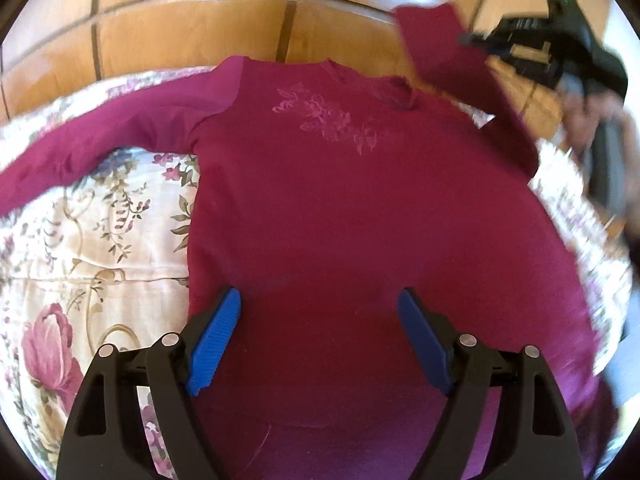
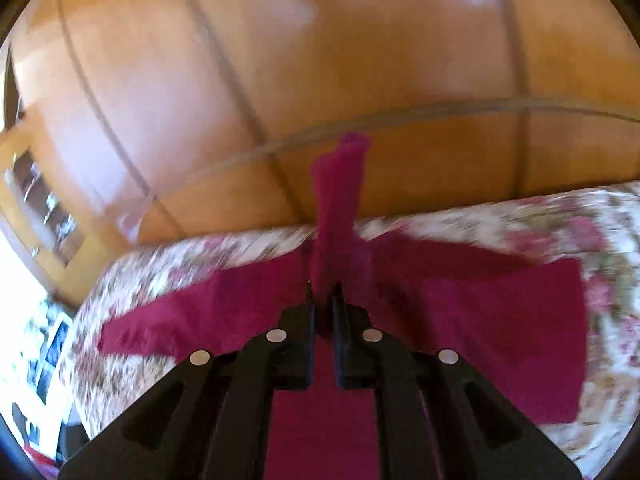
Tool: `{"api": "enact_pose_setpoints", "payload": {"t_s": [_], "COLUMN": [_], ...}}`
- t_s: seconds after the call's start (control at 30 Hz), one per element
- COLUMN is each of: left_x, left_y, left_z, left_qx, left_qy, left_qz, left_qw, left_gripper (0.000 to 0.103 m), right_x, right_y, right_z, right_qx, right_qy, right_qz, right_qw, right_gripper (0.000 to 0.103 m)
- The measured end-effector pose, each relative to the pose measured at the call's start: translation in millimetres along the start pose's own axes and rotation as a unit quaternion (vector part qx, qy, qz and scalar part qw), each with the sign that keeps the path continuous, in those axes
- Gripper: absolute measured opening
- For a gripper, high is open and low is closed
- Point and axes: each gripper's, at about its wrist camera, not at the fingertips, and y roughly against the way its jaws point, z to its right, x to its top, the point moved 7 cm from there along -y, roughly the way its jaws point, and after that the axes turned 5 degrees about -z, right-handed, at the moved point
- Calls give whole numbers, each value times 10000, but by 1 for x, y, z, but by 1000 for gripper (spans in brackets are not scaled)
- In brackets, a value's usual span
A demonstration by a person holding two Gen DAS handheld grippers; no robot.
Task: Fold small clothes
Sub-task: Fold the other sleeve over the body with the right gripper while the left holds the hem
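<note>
Shirt point(image 1: 340, 208), a dark red long-sleeved one with a pale flower motif on the chest, lies front-up and mostly flat on the floral bedspread point(image 1: 92, 248), its neck toward the wooden wardrobe point(image 1: 192, 32) behind the bed. The step in hand looks like the first sleeve fold: the right gripper point(image 2: 323, 300) is clamped on the sleeve point(image 2: 338, 200) and holds it lifted off the bed, the cuff sticking up past the fingertips. From the left camera that same sleeve point(image 1: 444, 48) rises above the shoulder at the far right, blurred. The left gripper point(image 1: 320, 320) hovers over the lower body of the shirt with its blue pads point(image 1: 216, 340) wide apart, gripping nothing. Next, I judge, the raised sleeve needs to be carried across the chest and laid flat, while the left gripper could press the body down so that the cloth does not drag. The other sleeve point(image 1: 92, 148) is spread out to the left on the bedspread and not yet folded. Nothing lies on the shirt to block the fold; the soft, quilted bed may let the fabric bunch.
</note>
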Motion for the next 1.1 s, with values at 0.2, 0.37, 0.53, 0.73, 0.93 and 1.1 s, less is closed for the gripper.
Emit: {"api": "enact_pose_setpoints", "payload": {"t_s": [0.2,0.37,0.53,0.73,0.93,1.1], "left_x": [32,69,110,144,160,179], "left_y": [22,12,-21,-70,-99,-53], "left_z": [-2,-5,-13,-4,9,-3], "left_qx": [-459,-411,-497,-914,-713,-570], "left_qy": [263,296,636,1235,1077,1181], "left_qz": [286,422,222,-241,-420,492], "left_qw": [9982,9978,9965,9878,9907,9901], "left_gripper": [69,65,65,65,9,6], "right_x": [-17,-52,-101,-124,-110,-111], "right_y": [20,61,87,79,51,51], "right_z": [6,59,127,171,186,203], "right_qx": [160,-317,-1138,-1806,-2164,-2249], "right_qy": [-416,-867,-1435,-1593,-1721,-2133], "right_qz": [212,277,97,-186,-114,58], "right_qw": [9988,9953,9830,9704,9609,9507], "right_gripper": [63,69,71,71,70,75]}}
